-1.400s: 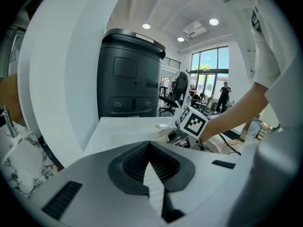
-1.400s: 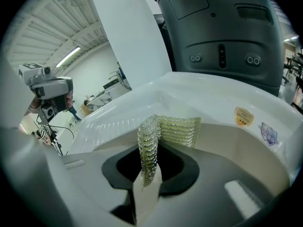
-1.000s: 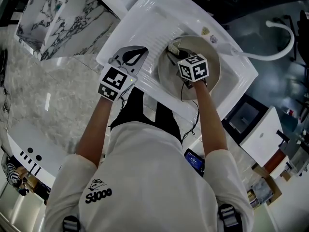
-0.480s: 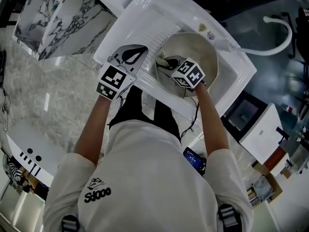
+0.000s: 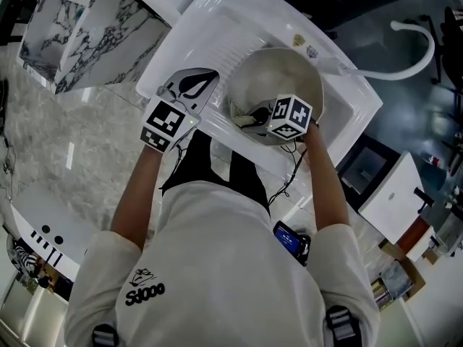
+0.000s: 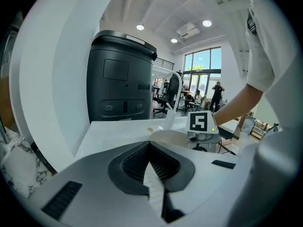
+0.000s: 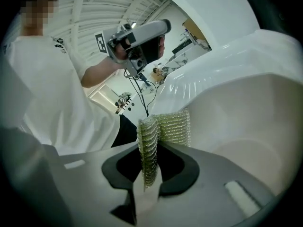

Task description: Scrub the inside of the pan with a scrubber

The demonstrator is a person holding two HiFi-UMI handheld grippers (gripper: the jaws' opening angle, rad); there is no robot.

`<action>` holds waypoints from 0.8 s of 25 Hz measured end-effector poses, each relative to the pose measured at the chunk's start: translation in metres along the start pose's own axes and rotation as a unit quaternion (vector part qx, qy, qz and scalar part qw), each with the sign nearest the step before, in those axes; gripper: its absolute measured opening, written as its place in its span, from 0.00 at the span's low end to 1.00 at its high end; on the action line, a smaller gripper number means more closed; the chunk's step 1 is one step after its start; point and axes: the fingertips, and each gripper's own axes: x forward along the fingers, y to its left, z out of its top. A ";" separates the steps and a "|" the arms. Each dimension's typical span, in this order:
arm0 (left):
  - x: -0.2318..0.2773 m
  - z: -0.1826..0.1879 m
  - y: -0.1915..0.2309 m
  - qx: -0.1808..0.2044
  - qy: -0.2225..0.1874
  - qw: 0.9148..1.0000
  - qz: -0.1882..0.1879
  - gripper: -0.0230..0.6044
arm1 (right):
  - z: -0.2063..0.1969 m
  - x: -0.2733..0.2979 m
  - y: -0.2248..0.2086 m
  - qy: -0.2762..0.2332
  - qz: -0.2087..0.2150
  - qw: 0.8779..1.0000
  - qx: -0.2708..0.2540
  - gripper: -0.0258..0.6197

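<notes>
A round pale pan (image 5: 286, 78) sits in the white sink (image 5: 347, 92). My right gripper (image 5: 260, 114) reaches into the pan's near side and is shut on a yellow-green mesh scrubber (image 5: 246, 118). In the right gripper view the scrubber (image 7: 161, 129) stands folded between the jaws of the right gripper (image 7: 149, 148), against the pan's inner wall (image 7: 246, 126). My left gripper (image 5: 208, 75) rests over the ribbed drainboard just left of the pan, apart from it. In the left gripper view the left gripper (image 6: 150, 144) is shut with nothing in it, and the pan's rim (image 6: 165, 135) lies ahead.
A white curved faucet hose (image 5: 419, 53) arcs beyond the sink at the right. A marble-patterned counter (image 5: 79, 27) lies to the left. A tall dark bin (image 6: 120, 79) stands behind the sink. The person's torso and arms fill the lower head view.
My right gripper has swept the scrubber from the pan's far left side round to its near side. The left gripper has stayed on the drainboard.
</notes>
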 end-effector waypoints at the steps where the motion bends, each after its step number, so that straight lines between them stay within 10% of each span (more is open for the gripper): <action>1: 0.001 0.000 -0.001 -0.001 0.001 1.000 0.000 0.04 | -0.001 0.000 0.001 0.002 0.002 1.000 0.001 0.16; 20: 0.005 -0.015 -0.007 0.009 0.030 1.000 0.000 0.04 | -0.035 0.014 -0.054 0.068 -0.100 0.992 0.039 0.16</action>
